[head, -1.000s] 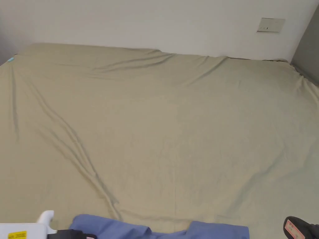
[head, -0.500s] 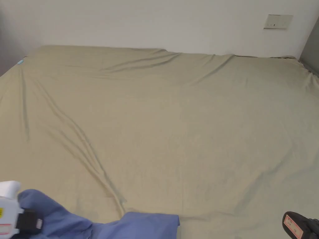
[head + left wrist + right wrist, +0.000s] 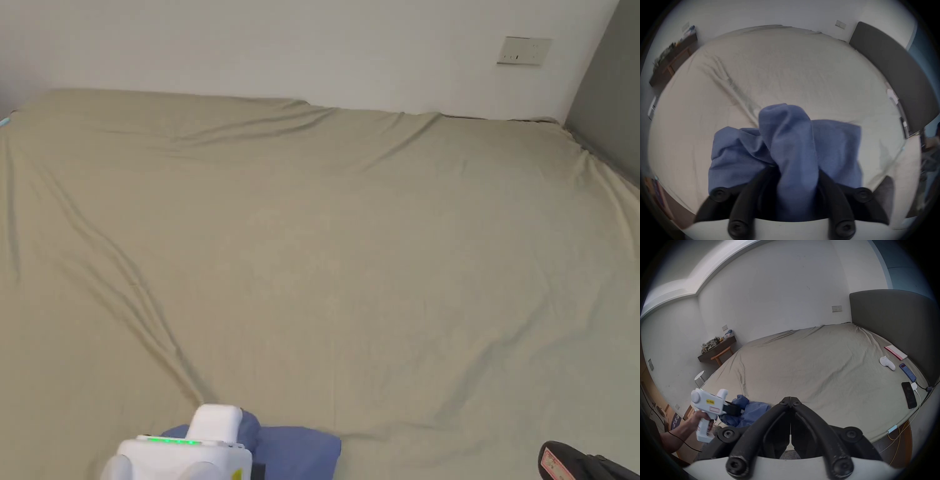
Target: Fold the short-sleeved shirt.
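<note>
The blue short-sleeved shirt (image 3: pixel 791 146) lies bunched at the near edge of the bed (image 3: pixel 350 250), one thick fold clamped between the jaws of the left tool (image 3: pixel 794 175). The right tool (image 3: pixel 790 400) is held clear with its jaws closed on nothing. With only one fold gripped, the rest could be dragged into a tighter heap or slid off the edge. A phone (image 3: pixel 909 395), a charger cable (image 3: pixel 918 395) and a white controller (image 3: pixel 887 363) lie well apart by the headboard (image 3: pixel 893 321), so nothing obstructs the spreading area
</note>
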Demonstrator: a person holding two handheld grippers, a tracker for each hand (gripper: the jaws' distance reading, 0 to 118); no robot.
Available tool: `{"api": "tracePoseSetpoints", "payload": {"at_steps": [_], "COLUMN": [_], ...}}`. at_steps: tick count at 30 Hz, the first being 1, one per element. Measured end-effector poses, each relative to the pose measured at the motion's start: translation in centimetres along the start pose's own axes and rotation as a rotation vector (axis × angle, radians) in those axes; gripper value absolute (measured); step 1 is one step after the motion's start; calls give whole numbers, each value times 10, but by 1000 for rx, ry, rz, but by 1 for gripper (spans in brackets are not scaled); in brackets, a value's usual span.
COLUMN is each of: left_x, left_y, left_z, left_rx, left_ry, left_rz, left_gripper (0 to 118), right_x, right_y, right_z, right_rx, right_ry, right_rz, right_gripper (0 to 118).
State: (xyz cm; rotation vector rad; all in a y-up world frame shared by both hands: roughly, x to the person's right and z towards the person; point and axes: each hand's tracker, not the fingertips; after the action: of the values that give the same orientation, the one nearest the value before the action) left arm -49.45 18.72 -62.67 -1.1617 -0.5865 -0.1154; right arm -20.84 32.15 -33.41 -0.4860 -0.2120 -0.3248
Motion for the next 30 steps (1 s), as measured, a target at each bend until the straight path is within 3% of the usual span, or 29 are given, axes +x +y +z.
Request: {"api": "tracePoseSetpoints", "payload": {"at_steps": [1,2,5,7,8,9,11,15,19,22,26,27,28,29,30], "left_x": [-11,-22,-54,-58,-63,-65,-63,-1,62,70,61,58,55,51,42], "left_y": [3,6,4,-1,-3,-4,-2,-16,-29,-37,-36,-33,-30,-25,-21], "left_z": [10,27,72,99,100,95,67,26,-8,-48,-40,-34,-26,-12,12], "left_rx": [0,14,185,271,297,292,196,68,79,-14,50,52,58,70,98], "left_ry": [-63,-133,-173,-70,-18,38,99,-197,-166,-208,-227,-239,-260,-303,-372], "left_rz": [44,102,229,295,309,296,243,227,17,59,62,61,72,91,100], "left_gripper": [75,87,86,86,83,70,10,10,10,10,10,11,20,60,90], "right_x": [2,3,8,9,8,8,8,4,3,5,5,4,2,0,-3], "right_y": [0,0,-1,-1,-2,-3,-6,-11,-13,-13,-10,-8,-7,-5,-4], "right_z": [0,1,3,4,4,4,1,-4,-3,-1,2,1,0,-2,-3], "right_rx": [0,1,11,17,17,17,11,-9,-18,-16,-7,-4,-3,-4,-3], "right_ry": [0,-3,-12,-10,-11,-10,-6,-2,-6,-6,-6,-1,4,9,12], "right_rz": [-4,-5,-11,-21,-23,-24,-28,-28,-24,-39,-31,-32,-32,-30,-25], "right_gripper": [0,0,0,0,0,0,0,0,0,0,0,0,0,0,0]}}
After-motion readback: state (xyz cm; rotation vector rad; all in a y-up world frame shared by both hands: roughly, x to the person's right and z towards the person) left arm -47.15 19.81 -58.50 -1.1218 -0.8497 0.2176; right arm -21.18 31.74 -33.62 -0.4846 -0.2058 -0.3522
